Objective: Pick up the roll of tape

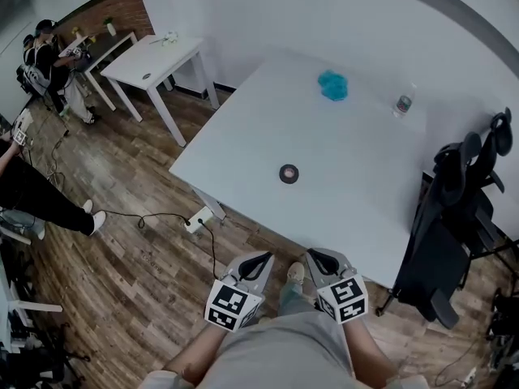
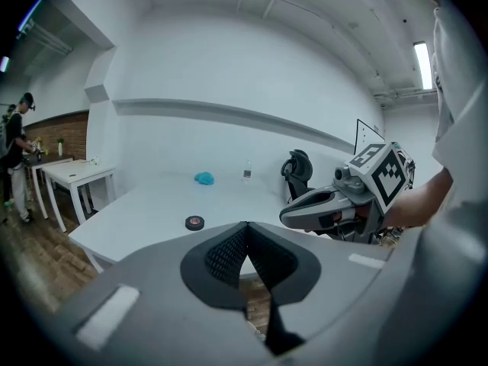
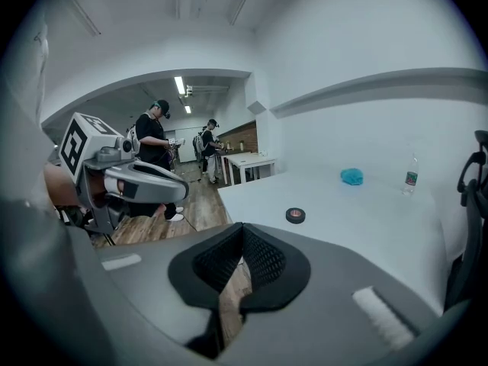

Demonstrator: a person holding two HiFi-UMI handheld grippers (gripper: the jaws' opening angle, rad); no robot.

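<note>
The roll of tape (image 1: pixel 289 173) lies flat on the white worktop (image 1: pixel 357 193), out in the open toward its left side as you look down, with nothing touching it. It is dark, with a lighter core.

Your left gripper (image 1: pixel 261 259) and right gripper (image 1: pixel 315 256) sit side by side in front of your body, short of the worktop's near edge and above the wooden floor (image 1: pixel 146 282). Both are well apart from the tape. The left gripper's jaws are pressed together at the tips with nothing between them, and the right gripper's jaws are together and empty too. Both grippers point toward the worktop. The tape shows just above and left of the jaw tips in the left gripper view, and above and right of them in the right gripper view.

Farther back on the worktop lie a blue cloth (image 1: pixel 332 85) and, to its right, an upright water bottle (image 1: pixel 404 102). A black chair (image 1: pixel 454 217) stands against the worktop's right side. To the left, a power strip (image 1: pixel 199 219) lies on the floor and a small white table (image 1: pixel 154 63) stands beyond it, with people (image 1: pixel 49 63) at the far left.
</note>
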